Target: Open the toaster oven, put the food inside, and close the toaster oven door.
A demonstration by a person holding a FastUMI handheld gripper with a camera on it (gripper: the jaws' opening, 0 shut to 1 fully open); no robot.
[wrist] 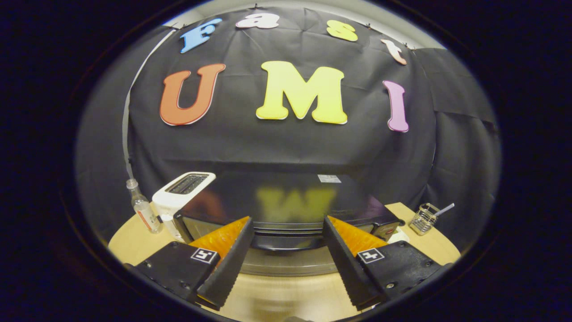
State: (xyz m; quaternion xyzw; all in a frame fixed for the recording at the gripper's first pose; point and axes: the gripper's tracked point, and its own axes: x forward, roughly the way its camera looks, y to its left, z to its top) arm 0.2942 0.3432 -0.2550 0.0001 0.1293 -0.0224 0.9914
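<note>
The toaster oven (286,210) sits low in the frame's centre on the table (277,299), door closed, a small unreadable white label (329,179) on top. The gripper (288,232) is spread wide, holding nothing. Left stand a white toaster (178,197) and a clear bottle (143,208); right, a wire basket (424,219) holding a utensil.

Toaster (183,190) left of toaster oven (286,201).

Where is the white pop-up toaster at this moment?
In the gripper view, the white toaster stands on the table beyond the open tool, between the toaster oven and a clear bottle.
</note>
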